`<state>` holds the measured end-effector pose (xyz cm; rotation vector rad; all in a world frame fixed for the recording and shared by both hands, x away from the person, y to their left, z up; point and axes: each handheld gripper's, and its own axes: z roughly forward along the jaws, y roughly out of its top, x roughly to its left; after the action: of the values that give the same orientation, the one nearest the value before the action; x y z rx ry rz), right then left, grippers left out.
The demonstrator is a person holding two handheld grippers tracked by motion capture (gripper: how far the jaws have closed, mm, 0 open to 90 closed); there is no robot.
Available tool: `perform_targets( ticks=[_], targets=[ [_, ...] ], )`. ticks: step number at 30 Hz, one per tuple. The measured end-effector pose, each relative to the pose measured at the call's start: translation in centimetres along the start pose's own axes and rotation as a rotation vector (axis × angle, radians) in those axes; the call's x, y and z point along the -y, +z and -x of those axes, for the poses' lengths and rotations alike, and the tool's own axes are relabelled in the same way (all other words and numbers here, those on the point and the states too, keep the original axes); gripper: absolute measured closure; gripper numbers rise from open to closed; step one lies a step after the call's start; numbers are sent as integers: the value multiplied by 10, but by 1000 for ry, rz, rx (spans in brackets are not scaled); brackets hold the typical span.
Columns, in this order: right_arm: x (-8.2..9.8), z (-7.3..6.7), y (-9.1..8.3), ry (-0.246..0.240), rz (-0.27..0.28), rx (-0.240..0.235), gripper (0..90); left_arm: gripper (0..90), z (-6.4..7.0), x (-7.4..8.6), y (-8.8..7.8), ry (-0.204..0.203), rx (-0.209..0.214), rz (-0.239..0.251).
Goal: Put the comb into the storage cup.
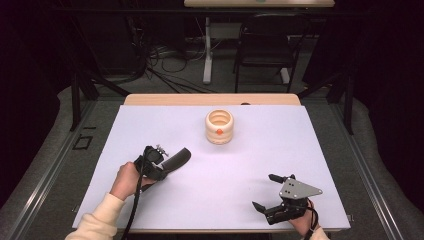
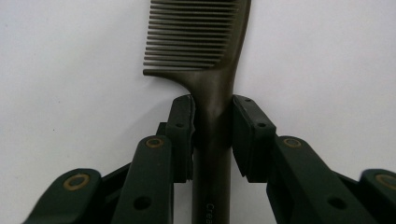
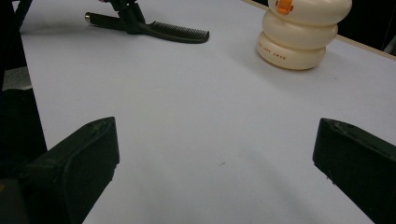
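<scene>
Left tongs (image 2: 213,122) on comb (image 2: 205,46), cream holder (image 1: 219,126) well beyond.

The comb (image 2: 212,93) handle reads "Crea" (cut off); the cream holder's (image 3: 299,35) print is unreadable.

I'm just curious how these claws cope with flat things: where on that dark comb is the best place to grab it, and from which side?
On the plain handle, just behind the teeth, coming in along the comb's length from the handle end. The handle is narrow and smooth-sided, so the pads can press on both edges, as the left claw does here; the teeth would flex and slip.
</scene>
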<state>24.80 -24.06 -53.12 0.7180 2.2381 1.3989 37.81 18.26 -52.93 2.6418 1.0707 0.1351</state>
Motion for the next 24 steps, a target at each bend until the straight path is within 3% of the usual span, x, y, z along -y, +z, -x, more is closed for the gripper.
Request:
perform_targets(
  ticks=[13, 24],
  targets=[
    [0, 1, -1, -2, 0, 5, 1, 721, 1, 2, -4, 16, -14, 37],
    [0, 1, -1, -2, 0, 6, 0, 722, 2, 6, -12, 27, 0, 79]
  ],
)
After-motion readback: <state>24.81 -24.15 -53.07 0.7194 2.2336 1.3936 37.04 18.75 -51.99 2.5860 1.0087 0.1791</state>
